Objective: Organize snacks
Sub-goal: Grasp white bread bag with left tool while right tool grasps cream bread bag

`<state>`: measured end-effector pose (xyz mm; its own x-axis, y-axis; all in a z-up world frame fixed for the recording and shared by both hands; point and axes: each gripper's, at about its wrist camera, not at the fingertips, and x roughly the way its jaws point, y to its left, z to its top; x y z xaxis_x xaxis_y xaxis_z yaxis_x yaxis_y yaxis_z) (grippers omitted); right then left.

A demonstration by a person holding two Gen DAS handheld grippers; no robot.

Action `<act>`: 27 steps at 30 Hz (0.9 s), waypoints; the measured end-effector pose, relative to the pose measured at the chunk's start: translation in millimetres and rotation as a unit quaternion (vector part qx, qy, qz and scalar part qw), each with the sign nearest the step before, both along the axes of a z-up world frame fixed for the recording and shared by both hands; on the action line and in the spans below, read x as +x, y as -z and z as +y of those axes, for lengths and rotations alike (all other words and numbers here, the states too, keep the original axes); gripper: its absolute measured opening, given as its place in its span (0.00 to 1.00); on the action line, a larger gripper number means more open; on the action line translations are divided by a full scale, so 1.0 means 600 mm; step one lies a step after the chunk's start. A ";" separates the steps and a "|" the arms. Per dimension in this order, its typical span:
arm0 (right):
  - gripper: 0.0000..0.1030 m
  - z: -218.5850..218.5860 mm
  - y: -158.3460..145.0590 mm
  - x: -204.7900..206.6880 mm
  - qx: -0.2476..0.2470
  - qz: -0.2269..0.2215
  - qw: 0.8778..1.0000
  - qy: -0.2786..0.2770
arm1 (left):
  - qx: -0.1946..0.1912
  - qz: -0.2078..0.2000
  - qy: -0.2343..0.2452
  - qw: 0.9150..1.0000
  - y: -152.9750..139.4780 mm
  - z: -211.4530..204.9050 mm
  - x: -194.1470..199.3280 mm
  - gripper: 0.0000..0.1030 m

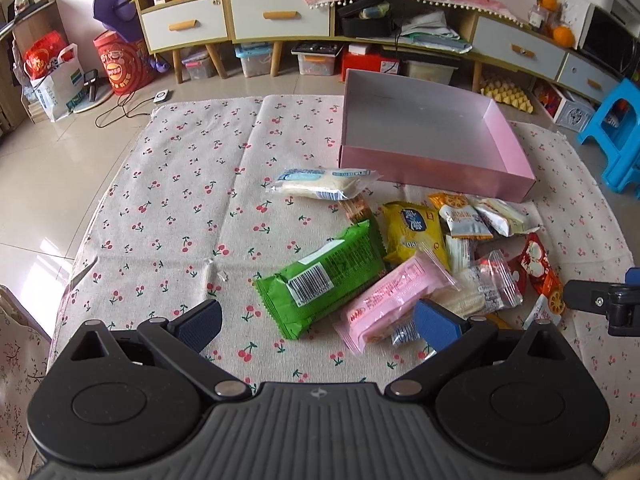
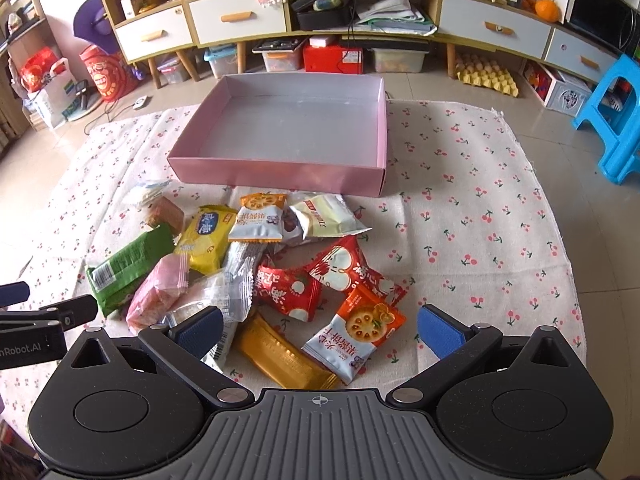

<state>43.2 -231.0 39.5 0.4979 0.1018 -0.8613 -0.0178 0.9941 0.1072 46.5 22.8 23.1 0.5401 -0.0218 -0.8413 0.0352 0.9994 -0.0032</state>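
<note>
Snack packets [image 2: 256, 276] lie heaped on a cherry-print cloth [image 2: 480, 208], just in front of a shallow pink box [image 2: 288, 168] with nothing inside.

In the left wrist view, a green wafer pack [image 1: 320, 280] lies barcode-up against a pink pack [image 1: 384, 300] and a yellow biscuit pack [image 1: 414, 234]; a long white packet [image 1: 324, 183] sits apart, near the box's front wall. In the right wrist view, two red packets [image 2: 316, 280], an orange-and-white cracker packet [image 2: 356, 336] and a gold bar [image 2: 280, 356] lie nearest; the bar's end is cut off by the gripper body, and clear-wrapped pieces are half buried under neighbours. The left gripper [image 1: 318, 326] hovers with its jaws spread wide over the green and pink packs, gripping nothing. The right gripper [image 2: 320, 330] is likewise spread and bare above the cracker packet. Print on most wrappers is too small to read.
</note>
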 end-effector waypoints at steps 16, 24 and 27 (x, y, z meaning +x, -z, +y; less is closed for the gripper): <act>1.00 -0.073 0.073 0.130 0.066 0.043 0.994 0.071 | -0.114 0.016 -0.076 0.990 0.030 0.075 0.130 0.89; 0.95 -0.102 0.115 0.177 0.145 0.053 0.983 0.103 | -0.153 0.041 -0.124 0.979 0.060 0.063 0.192 0.82; 0.93 -0.092 0.119 0.185 0.128 0.045 0.986 0.095 | -0.150 0.039 -0.141 0.978 0.065 0.054 0.207 0.83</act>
